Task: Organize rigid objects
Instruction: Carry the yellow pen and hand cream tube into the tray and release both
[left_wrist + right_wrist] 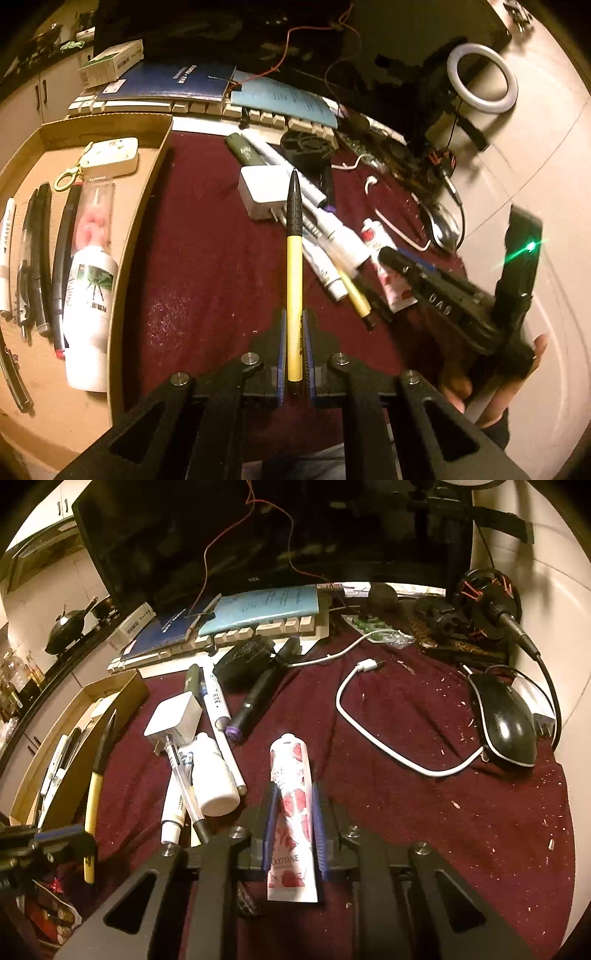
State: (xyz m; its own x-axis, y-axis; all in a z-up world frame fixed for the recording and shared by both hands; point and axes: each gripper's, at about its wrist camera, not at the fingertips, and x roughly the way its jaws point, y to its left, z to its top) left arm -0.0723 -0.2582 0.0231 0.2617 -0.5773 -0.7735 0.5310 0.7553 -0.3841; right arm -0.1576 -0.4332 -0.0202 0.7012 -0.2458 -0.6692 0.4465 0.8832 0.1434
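Observation:
My left gripper [294, 325] is shut on a yellow and black pen [294, 266], held above the maroon cloth and pointing away from me; the pen also shows in the right wrist view [94, 786]. My right gripper [293, 808] has its blue pads on both sides of a white hand cream tube with red flowers [293, 805], which also shows in the left wrist view [384, 266]. A cardboard tray [140, 206] at the left holds several pens [40, 258], a white bottle [90, 295] and a small white case [110, 155].
A pile of markers, a clear pen, a white bottle [216, 775] and a white charger [173, 716] lies on the cloth left of the tube. A white cable [347, 709], black mouse [506, 723], keyboard under notebooks [258, 605] and monitor [221, 535] stand behind.

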